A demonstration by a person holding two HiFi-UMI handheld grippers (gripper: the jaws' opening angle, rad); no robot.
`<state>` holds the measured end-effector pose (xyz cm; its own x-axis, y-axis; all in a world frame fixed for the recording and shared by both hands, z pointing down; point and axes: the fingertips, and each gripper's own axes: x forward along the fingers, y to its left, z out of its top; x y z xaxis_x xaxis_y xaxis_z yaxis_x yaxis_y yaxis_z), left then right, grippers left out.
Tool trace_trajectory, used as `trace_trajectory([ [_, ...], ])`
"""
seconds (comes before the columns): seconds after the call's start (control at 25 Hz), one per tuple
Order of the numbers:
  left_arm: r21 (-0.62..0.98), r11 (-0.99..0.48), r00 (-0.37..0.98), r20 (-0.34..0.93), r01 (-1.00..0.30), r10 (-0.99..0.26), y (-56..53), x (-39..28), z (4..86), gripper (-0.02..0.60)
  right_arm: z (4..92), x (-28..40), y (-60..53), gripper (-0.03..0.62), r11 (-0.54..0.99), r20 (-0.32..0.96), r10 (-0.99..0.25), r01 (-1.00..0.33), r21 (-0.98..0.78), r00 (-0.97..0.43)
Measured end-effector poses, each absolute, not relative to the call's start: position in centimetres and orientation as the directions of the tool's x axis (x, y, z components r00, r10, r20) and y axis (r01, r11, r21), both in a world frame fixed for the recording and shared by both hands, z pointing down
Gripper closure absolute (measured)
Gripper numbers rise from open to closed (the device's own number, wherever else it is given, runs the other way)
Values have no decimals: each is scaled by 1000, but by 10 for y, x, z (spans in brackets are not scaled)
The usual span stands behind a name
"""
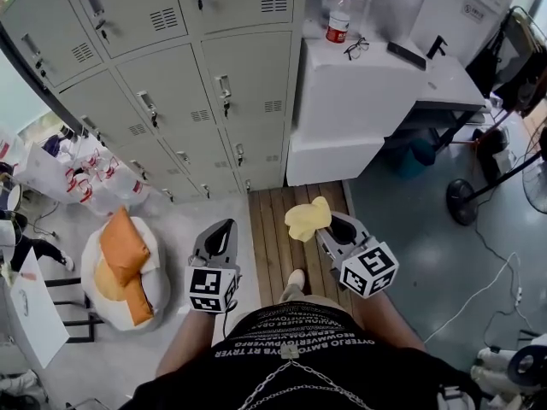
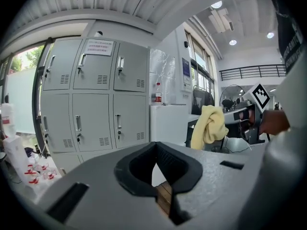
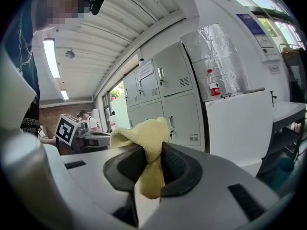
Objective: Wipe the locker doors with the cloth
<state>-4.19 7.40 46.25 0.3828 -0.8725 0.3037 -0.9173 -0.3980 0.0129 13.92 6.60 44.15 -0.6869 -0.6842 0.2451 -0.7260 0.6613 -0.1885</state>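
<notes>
At far left, grey locker doors (image 1: 171,84) cover the wall, with white plastic bags (image 1: 94,178) standing at their foot. At near left, an orange-and-white cushion (image 1: 124,267) lies on the floor.

The left gripper (image 1: 224,231) has its jaws closed together with nothing between them. To its right, the right gripper (image 1: 332,226) has its jaws clenched on the yellow cloth (image 1: 308,219), which bunches above the jaw tips and hangs below them. The cloth is held over the wooden floor strip (image 1: 273,229), well apart from the locker doors.

At far right, a white cabinet (image 1: 359,101) carries a red-labelled bottle (image 1: 339,15) and spectacles (image 1: 356,48).
</notes>
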Motion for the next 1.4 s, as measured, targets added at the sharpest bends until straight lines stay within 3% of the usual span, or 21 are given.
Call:
trace_trajectory([
  [1.0,-41,-318,293,295,-947,-910,-30,18,450,577,452,194,-52,520,727,218,-606,-644,-240,-765],
  [1.4,-17,-250,233,314,-968,-921,-15,-2,462,575,459,187,-54,520,744,246,-583,-630,-221,-774],
])
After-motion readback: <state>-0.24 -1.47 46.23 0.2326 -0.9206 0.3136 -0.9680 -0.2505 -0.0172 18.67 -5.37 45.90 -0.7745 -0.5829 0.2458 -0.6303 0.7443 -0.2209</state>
